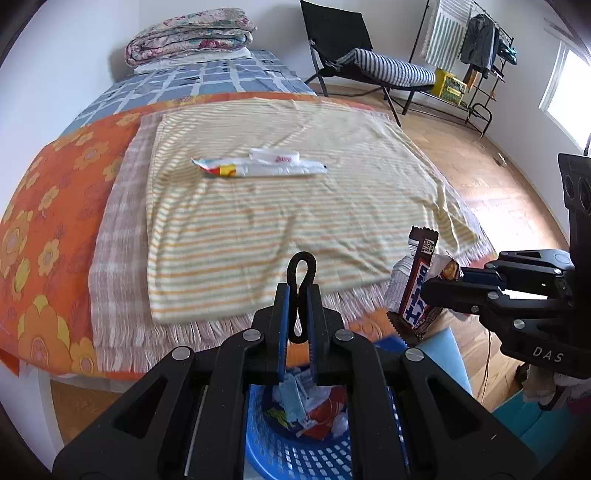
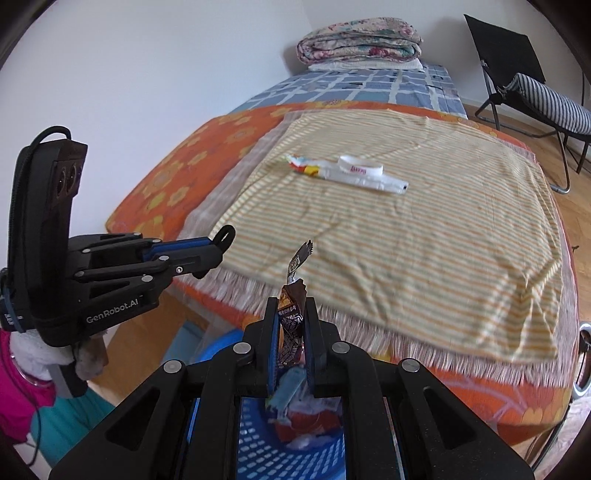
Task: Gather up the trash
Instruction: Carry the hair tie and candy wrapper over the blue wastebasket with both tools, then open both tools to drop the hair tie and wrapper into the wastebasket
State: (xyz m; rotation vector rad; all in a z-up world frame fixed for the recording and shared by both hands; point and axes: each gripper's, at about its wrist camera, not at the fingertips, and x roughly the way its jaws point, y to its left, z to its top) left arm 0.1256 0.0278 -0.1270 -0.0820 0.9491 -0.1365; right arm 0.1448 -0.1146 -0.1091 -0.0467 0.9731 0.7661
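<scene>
My left gripper is shut on a black hair tie and holds it above the blue trash basket. My right gripper is shut on a brown chocolate-bar wrapper, also above the basket; the wrapper shows in the left wrist view. Several pieces of trash lie in the basket. On the striped yellow towel a long white snack wrapper and a white paper band lie side by side; both show in the right wrist view, the wrapper and the band.
The towel lies on an orange flowered cloth over a bed with a blue checked sheet and folded quilts. A black lounge chair and a clothes rack stand on the wooden floor at right.
</scene>
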